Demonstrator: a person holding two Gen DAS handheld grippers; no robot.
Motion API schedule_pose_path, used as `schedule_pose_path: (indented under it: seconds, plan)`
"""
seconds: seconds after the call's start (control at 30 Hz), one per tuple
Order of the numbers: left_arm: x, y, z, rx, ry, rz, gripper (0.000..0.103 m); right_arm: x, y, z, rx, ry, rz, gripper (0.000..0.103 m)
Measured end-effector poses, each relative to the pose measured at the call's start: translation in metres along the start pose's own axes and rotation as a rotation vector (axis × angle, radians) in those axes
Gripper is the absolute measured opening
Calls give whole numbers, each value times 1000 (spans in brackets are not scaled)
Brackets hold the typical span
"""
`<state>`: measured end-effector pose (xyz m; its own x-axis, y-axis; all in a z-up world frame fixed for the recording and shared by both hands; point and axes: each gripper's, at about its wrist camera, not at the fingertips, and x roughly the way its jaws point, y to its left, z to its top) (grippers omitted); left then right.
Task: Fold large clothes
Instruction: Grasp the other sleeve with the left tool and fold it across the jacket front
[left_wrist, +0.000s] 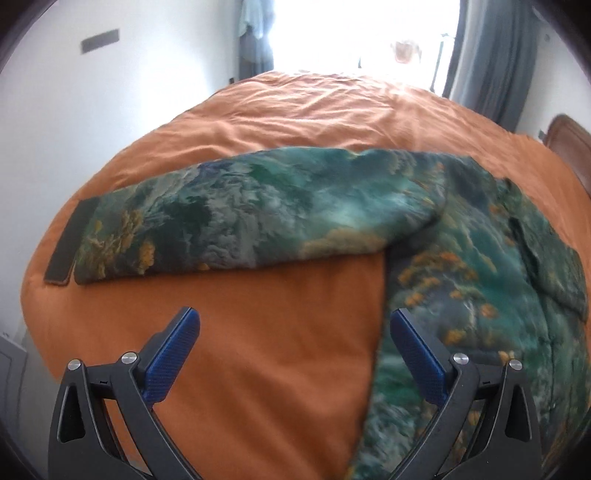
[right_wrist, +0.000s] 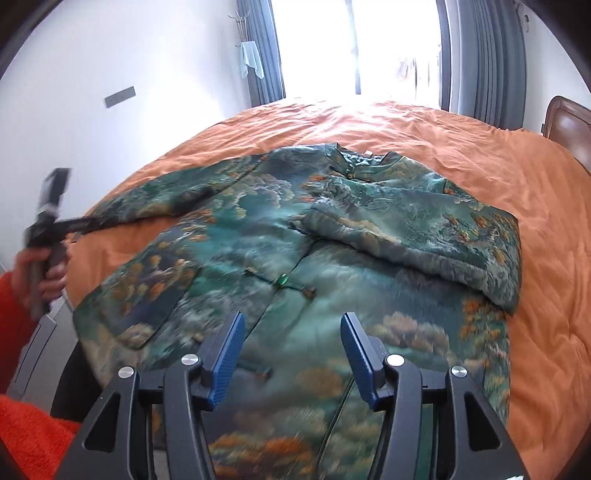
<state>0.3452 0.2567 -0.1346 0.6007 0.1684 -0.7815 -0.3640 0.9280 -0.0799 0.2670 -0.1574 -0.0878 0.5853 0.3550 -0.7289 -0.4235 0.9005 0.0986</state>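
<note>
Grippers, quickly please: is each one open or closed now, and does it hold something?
Left gripper: open, holds nothing, above the orange bedcover.
Right gripper: open, holds nothing, above the green jacket.

I hold the left gripper (left_wrist: 295, 325) tilted downward with its blue-padded jaws spread wide and nothing between them. My right gripper (right_wrist: 291, 330) points down the same way, jaws parted and empty. Seen from the right wrist, my left hand (right_wrist: 37, 273), in a red sleeve (right_wrist: 22, 424), is wrapped around its gripper's handle at the far left.
</note>
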Motion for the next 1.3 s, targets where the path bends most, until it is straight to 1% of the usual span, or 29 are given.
schedule_pose_path:
  seconds: [0.17, 0.2, 0.27, 0.3, 0.37, 0.47, 0.5, 0.53, 0.57, 0.6, 0.63, 0.67, 0.7, 0.77, 0.83, 0.9, 1.0, 1.07, 1.13, 1.2, 1.3]
  plan:
    - [38, 50, 21, -166, 53, -9, 102, -37, 11, -20, 25, 0, 22, 56]
    - [45, 60, 23, -207, 61, -3, 102, -44, 14, -24, 33, 8, 40, 56]
    - [58, 78, 26, -298, 75, -14, 102, -57, 20, -30, 47, 22, 94, 56]
    - [63, 87, 27, -344, 80, -21, 102, -63, 24, -33, 42, 23, 106, 56]
    - [73, 106, 29, -452, 74, -41, 102, -74, 36, -38, 9, 15, 112, 56]
    - [80, 132, 31, -628, 29, -48, 102, -78, 58, -47, -71, 19, 87, 56]
    - [81, 137, 31, -672, 17, -49, 100, -76, 64, -50, -93, 27, 89, 56]
    - [81, 139, 30, -705, 6, -37, 89, -74, 70, -52, -111, 36, 92, 56]
    - [81, 138, 31, -714, 0, -10, 78, -71, 74, -55, -121, 46, 95, 56]
    - [80, 136, 32, -698, 1, 22, 51, -68, 79, -57, -130, 55, 102, 56]
    - [79, 130, 36, -663, 5, 52, 21, -66, 83, -58, -132, 59, 111, 56]
    - [75, 124, 40, -620, 5, 64, 15, -64, 86, -60, -132, 62, 122, 56]
    - [69, 117, 44, -575, -7, 91, 13, -62, 89, -61, -132, 64, 135, 56]
    - [46, 91, 56, -449, -66, 144, 11, -59, 94, -63, -142, 67, 149, 56]
    - [20, 62, 71, -330, -128, 164, 10, -57, 96, -65, -153, 69, 156, 56]
    - [-10, 27, 85, -211, -196, 163, 10, -53, 96, -66, -142, 73, 167, 56]
    - [-55, -45, 102, 2, -316, 134, 10, -50, 87, -64, -94, 69, 185, 56]
    - [-74, -90, 103, 133, -377, 112, 11, -50, 82, -63, -67, 59, 181, 56]
    - [-83, -143, 98, 261, -417, 90, 11, -53, 75, -63, -43, 43, 172, 56]
    - [-81, -193, 87, 369, -436, 67, 11, -57, 68, -65, -20, 33, 156, 56]
    - [-63, -251, 64, 490, -416, 34, 10, -60, 55, -70, 20, 37, 136, 56]
